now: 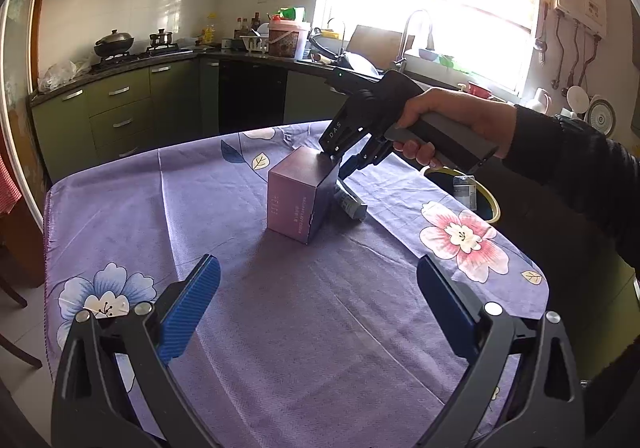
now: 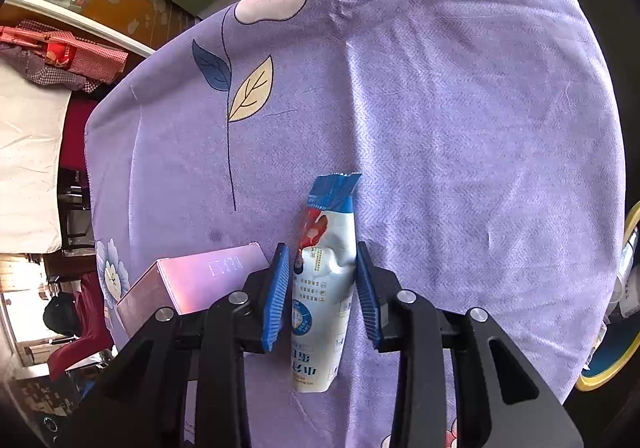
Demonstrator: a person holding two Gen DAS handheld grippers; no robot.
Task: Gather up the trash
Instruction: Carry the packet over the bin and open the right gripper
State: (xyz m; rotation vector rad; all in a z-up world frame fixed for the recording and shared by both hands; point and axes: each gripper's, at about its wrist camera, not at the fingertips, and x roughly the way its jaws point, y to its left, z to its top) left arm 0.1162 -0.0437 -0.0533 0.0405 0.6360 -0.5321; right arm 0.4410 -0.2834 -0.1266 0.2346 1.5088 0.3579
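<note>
A white snack pouch (image 2: 324, 300) with a torn blue top lies flat on the purple flowered tablecloth (image 2: 460, 128). My right gripper (image 2: 322, 248) points steeply down over it, its blue pads against both sides of the pouch, which crinkles between them. A pink box (image 2: 200, 280) stands just left of that gripper. In the left wrist view the box (image 1: 298, 200) stands mid-table, the pouch (image 1: 350, 204) lies behind its right side, and the right gripper (image 1: 340, 168) comes down on it in a person's hand (image 1: 452, 116). My left gripper (image 1: 317, 262) hovers open and empty nearer the front.
A dark bin with a yellow rim (image 1: 494, 204) sits off the table's right edge with wrappers inside; the same bin rim (image 2: 612, 364) shows at the right wrist view's right border. Kitchen cabinets (image 1: 120, 108) and a sink counter lie beyond the table. A chair stands at the left.
</note>
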